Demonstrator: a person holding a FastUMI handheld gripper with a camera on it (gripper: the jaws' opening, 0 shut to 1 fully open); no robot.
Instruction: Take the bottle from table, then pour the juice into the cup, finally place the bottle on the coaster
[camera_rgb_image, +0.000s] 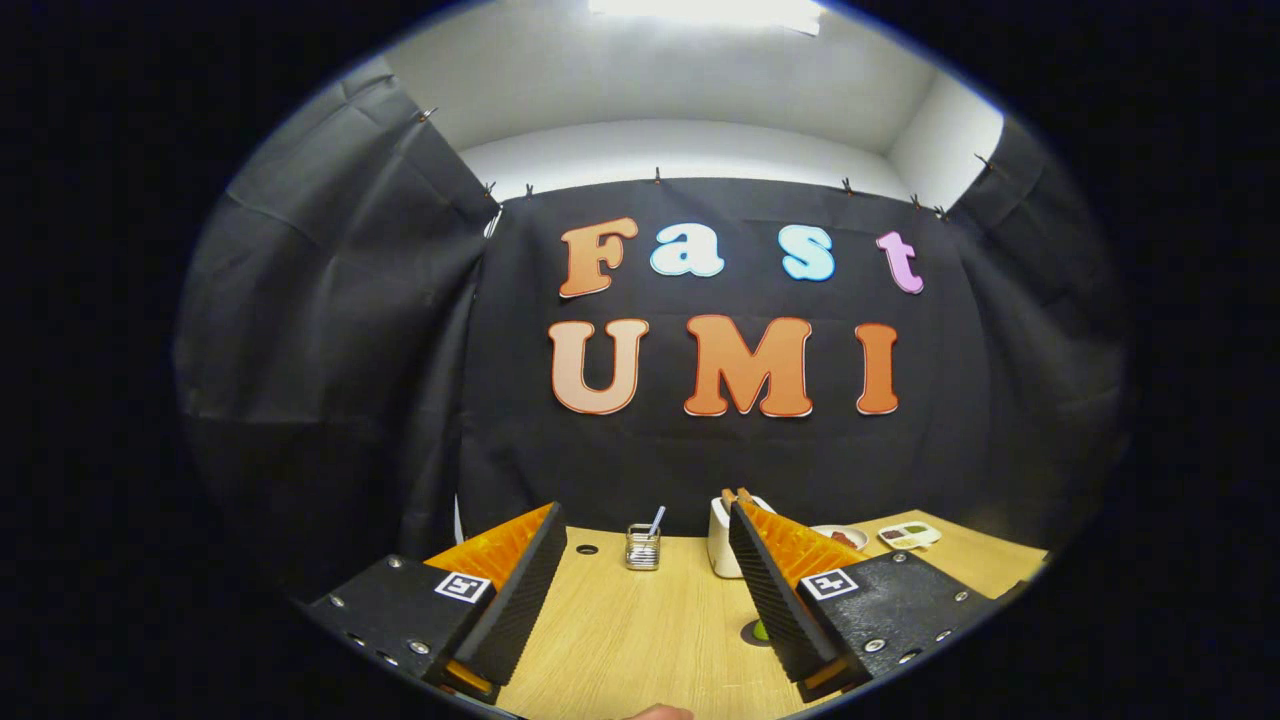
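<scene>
Gripper view: the gripper (648, 545) was held above the near part of the wooden table (640, 630), looking along the tabletop toward the black cloth wall (700, 460). Its fingers stood wide apart, with bare table between them; they held nothing and touched nothing.

Beyond the fingers, near the table's far edge against the cloth, stood a small glass jar (642, 549) with a thin stick or straw leaning out of it. Just to its right was a white container (722, 540), partly hidden behind the right finger (775, 590); whether this was the cup could not be told. Further right along the far edge lay a small white dish (845, 537) with something reddish in it, and toward the far right corner a white divided tray (908, 535) with dark and green contents.

A small green item (760, 631) on a dark round patch showed just beside the inner face of the right finger, mostly hidden; this might have been the bottle's top, but that could not be confirmed. A fingertip (655, 712) showed at the table's near edge.
</scene>
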